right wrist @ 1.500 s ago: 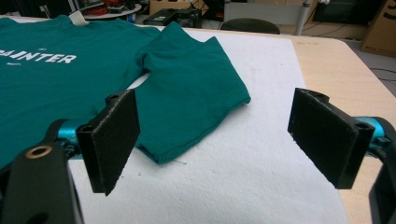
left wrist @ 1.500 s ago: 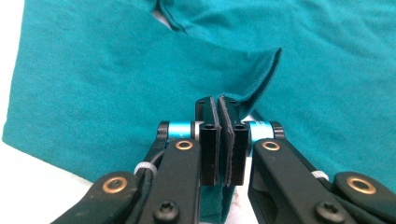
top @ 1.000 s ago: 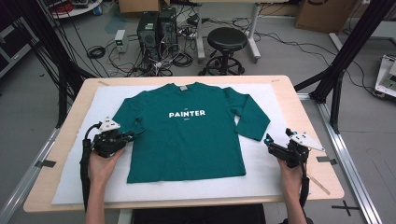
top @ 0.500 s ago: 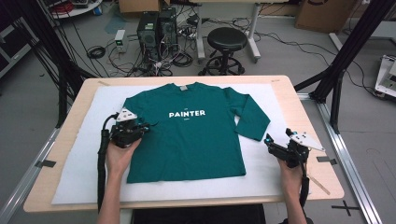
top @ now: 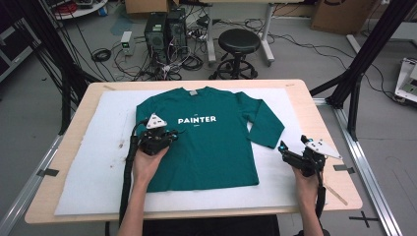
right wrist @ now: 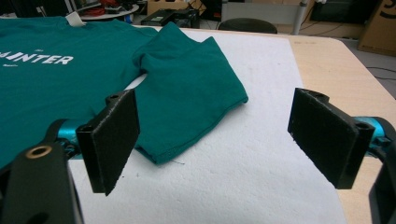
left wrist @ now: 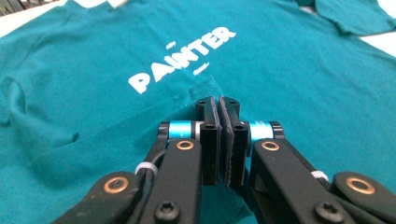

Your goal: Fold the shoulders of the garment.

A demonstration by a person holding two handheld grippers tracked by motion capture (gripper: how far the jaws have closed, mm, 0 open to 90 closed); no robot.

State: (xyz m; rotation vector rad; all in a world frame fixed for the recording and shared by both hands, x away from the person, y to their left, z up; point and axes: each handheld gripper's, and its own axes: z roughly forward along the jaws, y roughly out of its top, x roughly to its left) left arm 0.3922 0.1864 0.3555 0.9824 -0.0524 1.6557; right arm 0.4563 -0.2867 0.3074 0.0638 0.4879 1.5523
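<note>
1. You are keeping the green long-sleeve shirt [top: 211, 137] lying face up on the white foam sheet [top: 93, 162] that is covering the desk [top: 324, 113], its "PAINTER" print [top: 196, 120] showing.
2. Your left tongs [top: 169, 136] are sitting over the shirt's chest, just beside the print; in the left gripper view their jaws are pressed together on the cuff of the left sleeve [left wrist: 201, 91], which is lying folded across the body of the shirt.
3. Your right tongs [top: 291, 150] are hovering over the bare foam near the desk's right edge, jaws spread wide apart and gripping nothing.
4. The right sleeve [right wrist: 196, 88] is lying flat, angled outward, with its cuff near your right tongs but not touching them.
</note>
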